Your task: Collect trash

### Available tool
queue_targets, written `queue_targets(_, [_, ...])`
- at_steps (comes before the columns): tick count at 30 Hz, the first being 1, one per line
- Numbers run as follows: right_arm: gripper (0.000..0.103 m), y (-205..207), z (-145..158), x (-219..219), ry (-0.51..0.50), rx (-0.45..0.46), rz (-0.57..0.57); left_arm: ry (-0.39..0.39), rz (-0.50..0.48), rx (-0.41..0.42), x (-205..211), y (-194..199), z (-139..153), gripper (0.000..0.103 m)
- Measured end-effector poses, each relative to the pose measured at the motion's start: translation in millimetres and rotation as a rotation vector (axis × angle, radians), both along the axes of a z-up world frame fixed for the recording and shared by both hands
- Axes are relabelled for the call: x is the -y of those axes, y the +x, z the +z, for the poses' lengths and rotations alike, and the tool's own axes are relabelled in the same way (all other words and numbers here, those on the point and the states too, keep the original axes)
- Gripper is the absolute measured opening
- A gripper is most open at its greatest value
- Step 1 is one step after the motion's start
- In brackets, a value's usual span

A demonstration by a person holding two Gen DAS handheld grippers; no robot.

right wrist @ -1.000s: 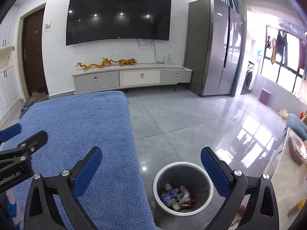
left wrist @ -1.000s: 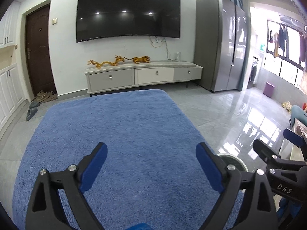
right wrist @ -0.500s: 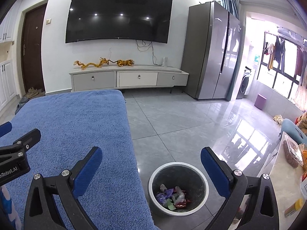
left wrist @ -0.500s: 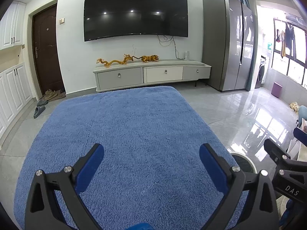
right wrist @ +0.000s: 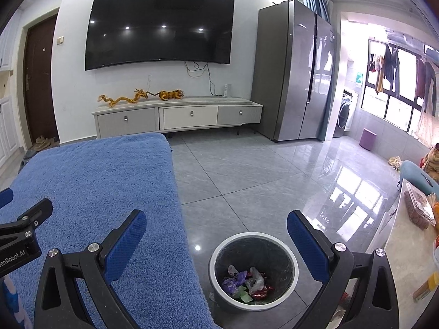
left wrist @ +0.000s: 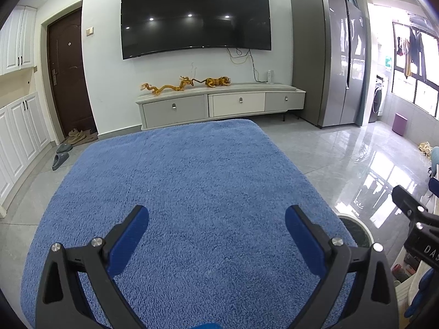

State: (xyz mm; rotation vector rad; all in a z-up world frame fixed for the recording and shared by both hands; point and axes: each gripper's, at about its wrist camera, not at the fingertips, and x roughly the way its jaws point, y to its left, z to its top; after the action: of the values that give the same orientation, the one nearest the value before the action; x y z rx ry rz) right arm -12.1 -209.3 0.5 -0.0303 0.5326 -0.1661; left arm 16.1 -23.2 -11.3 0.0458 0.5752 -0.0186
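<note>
Crumpled wrappers lie in the bottom of the white-rimmed trash bin on the floor, just beside the blue-covered bench. Above the bin, the right gripper has its fingers spread, empty. Over the bench, the left gripper is equally spread, empty.

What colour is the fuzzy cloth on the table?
Blue. The fuzzy cloth shows best in the left wrist view.
</note>
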Motion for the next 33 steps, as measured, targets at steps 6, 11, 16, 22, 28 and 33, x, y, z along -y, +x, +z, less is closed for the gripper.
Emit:
queue_targets(6, [0.103,0.7,-1.3,6.2,0.012,0.002,-0.02,0.003,0.005,-0.013,0.6,2.1,-5.0,0.1])
queue_targets(11, [0.103,1.9,-3.8,9.6,0.02,-0.001,-0.029,0.003,0.007,-0.016,-0.5,3.6,-7.8,0.101])
queue_targets(16, [0.103,5.4,-6.5,14.3,0.031,-0.013,-0.035,0.001,0.015,-0.023,-2.1,6.9,-10.2,0.102])
queue_targets(22, [0.103,6.1,-7.1,16.6,0.043,-0.008,-0.039,-0.001,0.016,-0.022,-1.8,6.9,-12.2,0.103])
queue_targets(28, [0.103,3.0,-6.9,21.9,0.065,0.011,-0.039,-0.009,0.02,-0.02,-2.6,5.9,-13.9,0.103])
queue_targets(33, [0.103,2.3,-5.3,21.8,0.078,0.023,-0.031,-0.012,0.02,-0.016,-4.6,5.3,-13.5,0.103])
